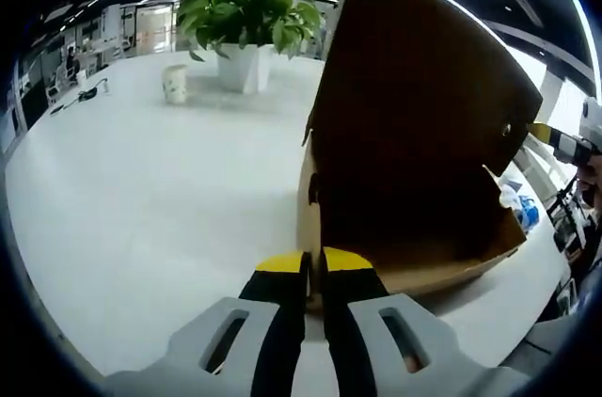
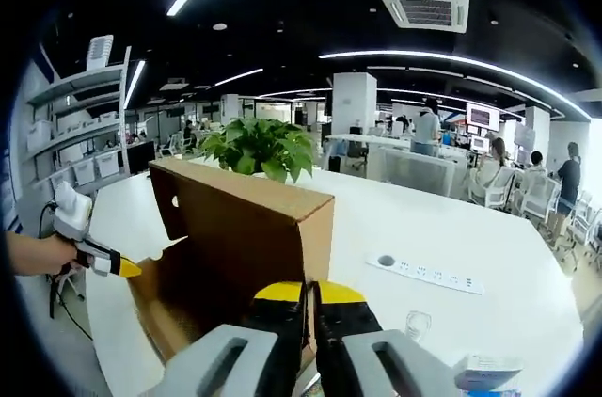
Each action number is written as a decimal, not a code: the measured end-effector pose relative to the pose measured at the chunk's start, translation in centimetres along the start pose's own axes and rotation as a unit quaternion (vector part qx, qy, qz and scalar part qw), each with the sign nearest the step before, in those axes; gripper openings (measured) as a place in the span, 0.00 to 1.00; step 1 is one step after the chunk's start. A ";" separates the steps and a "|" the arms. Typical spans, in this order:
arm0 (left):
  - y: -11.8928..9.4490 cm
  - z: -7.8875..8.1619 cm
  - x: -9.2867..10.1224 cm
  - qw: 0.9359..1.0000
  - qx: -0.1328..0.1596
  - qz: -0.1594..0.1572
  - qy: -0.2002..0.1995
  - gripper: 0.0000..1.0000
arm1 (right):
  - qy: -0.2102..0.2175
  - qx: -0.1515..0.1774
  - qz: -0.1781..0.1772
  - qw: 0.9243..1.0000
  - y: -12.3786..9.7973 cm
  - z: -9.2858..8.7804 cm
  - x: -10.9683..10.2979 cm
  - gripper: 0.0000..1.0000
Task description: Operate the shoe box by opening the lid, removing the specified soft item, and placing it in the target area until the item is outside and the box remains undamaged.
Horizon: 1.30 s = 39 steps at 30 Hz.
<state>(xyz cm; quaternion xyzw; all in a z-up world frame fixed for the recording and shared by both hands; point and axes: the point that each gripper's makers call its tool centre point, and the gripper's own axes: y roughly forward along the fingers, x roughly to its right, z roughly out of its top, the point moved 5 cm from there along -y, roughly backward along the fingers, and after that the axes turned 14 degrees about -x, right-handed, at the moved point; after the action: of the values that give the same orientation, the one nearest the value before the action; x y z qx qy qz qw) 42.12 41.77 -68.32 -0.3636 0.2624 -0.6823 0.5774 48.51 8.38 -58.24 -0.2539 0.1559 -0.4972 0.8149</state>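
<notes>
A brown cardboard shoe box (image 1: 423, 115) stands on the white table (image 1: 141, 199) with its lid raised. Its inside lies in shadow, and I cannot make out any contents. My left gripper (image 1: 312, 261) is shut on the box's near corner edge, yellow tips almost together. My right gripper (image 1: 544, 134) comes in from the right and touches the lid's far edge. In the right gripper view the box (image 2: 245, 246) shows its outer wall, with my right gripper (image 2: 312, 292) shut on its near corner. The left gripper (image 2: 130, 269), held by a hand, meets the box's far end.
A potted green plant (image 1: 249, 11) (image 2: 259, 148) stands behind the box, with a paper cup (image 1: 175, 83) beside it. A white power strip (image 2: 423, 275) and a clear glass (image 2: 417, 325) lie on the table (image 2: 451, 228). People and desks are at the back.
</notes>
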 end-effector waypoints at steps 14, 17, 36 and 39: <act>0.0 0.0 0.0 1.000 0.002 -0.004 0.009 0.04 | 0.012 -0.006 0.007 1.000 -0.7 -1.4 -0.8 0.00; 0.0 0.1 -0.1 1.000 0.000 -0.005 0.016 0.04 | 0.019 -0.008 0.008 1.000 -0.8 -1.7 -0.9 0.00; -0.4 0.4 0.0 0.998 0.005 0.006 0.062 0.09 | 0.039 -0.028 0.020 0.999 -1.0 -4.0 -1.9 0.01; -0.6 0.5 0.0 0.998 0.010 0.006 0.063 0.09 | 0.041 -0.030 0.021 0.998 -1.1 -4.4 -2.0 0.01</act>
<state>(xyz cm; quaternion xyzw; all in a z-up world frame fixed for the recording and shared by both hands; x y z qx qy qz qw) 42.21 41.94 -67.55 -0.3130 0.2936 -0.7030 0.5671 44.61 8.66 -61.22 -0.2549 0.2092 -0.4848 0.8101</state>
